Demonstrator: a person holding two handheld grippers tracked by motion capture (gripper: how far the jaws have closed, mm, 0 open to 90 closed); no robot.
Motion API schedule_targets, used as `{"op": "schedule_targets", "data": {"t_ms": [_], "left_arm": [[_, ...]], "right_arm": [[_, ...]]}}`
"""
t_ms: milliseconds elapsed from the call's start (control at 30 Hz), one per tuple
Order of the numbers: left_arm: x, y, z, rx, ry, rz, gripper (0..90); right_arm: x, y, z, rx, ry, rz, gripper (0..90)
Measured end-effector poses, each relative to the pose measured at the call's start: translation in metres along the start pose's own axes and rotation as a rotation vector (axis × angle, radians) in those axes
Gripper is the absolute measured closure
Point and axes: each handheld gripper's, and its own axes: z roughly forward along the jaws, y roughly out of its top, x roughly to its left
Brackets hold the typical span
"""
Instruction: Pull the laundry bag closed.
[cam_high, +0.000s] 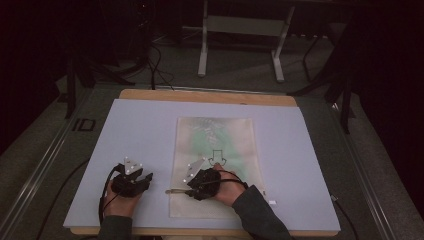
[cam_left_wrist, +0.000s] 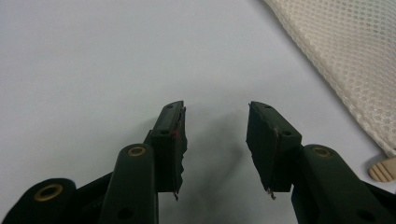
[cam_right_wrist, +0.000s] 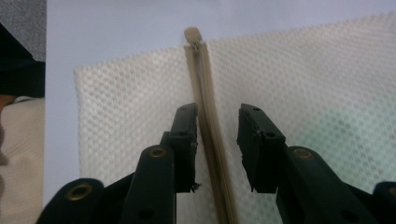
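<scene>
Mesh bag (cam_high: 215, 150): white, fine honeycomb weave, rectangular, lying flat near the middle of the bench, long side running away from the person. Pale green contents and a dark arrow mark show through it. Beige zipper (cam_right_wrist: 210, 121) runs across the near end, closed; pull tab (cam_right_wrist: 191, 35) at the edge.

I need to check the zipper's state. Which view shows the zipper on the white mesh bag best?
The right gripper view: the beige zipper runs close up between the open jaws. The high view shows it faintly; the left gripper view shows its beige end tab.
</scene>
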Motion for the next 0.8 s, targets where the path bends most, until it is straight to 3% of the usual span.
{"op": "schedule_targets", "data": {"t_ms": [567, 800], "left_arm": [[0.001, 0.0, -0.001, -0.002, -0.002, -0.005, 56.3], [0.002, 0.0, -0.001, 0.001, -0.001, -0.009, 56.1]], "right_arm": [[0.007, 0.031, 0.023, -0.001, 0.033, -0.04, 72.8], [0.007, 0.039, 0.027, 0.022, 0.036, -0.058, 79.8]]}}
